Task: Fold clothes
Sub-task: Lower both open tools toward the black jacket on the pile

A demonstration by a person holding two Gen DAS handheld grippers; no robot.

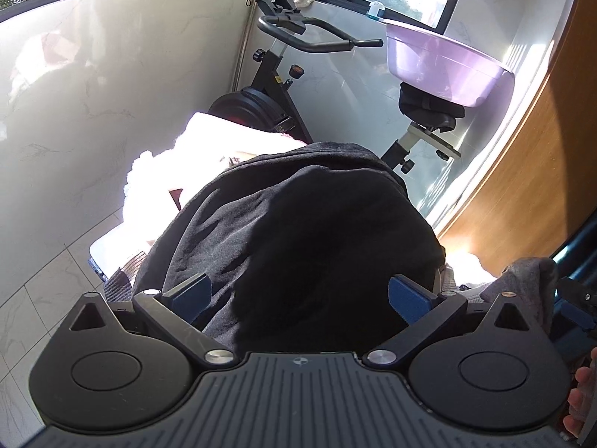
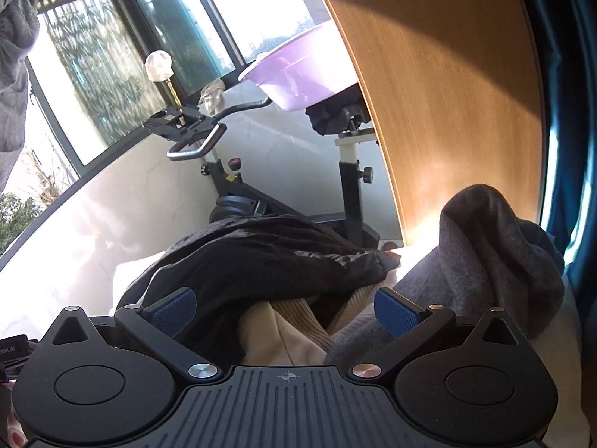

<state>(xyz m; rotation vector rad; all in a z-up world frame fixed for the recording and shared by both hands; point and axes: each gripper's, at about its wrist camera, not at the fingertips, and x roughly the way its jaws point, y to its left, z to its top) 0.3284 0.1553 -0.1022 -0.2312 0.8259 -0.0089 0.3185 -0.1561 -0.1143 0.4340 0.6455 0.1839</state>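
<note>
The exercise bike (image 1: 283, 86) stood against the tiled wall at twelve o'clock in both wrist views, a purple basin (image 1: 447, 71) resting on its saddle at about one o'clock.

Nearer lay the heap of clothes. The dark garment (image 1: 298, 231) was the largest piece in it, mounded and rumpled rather than flat. In the left wrist view it lay dead ahead at twelve o'clock, bulging between and over the fingers' reach; in the right wrist view its long axis ran from about nine o'clock to two o'clock across the frame. A grey garment (image 2: 496, 254) rose in a crumpled peak at two o'clock of the right gripper, and a cream ribbed garment (image 2: 291, 332) lay directly between that gripper's fingers, under the dark one's edge.

The left gripper (image 1: 298, 295) had its fingers spread wide, gripping nothing, though the dark cloth sat between them. The right gripper (image 2: 285, 315) was likewise spread and empty.

By my judgement the left gripper was nearer the dark garment, the right nearer the cream and grey pieces.
</note>
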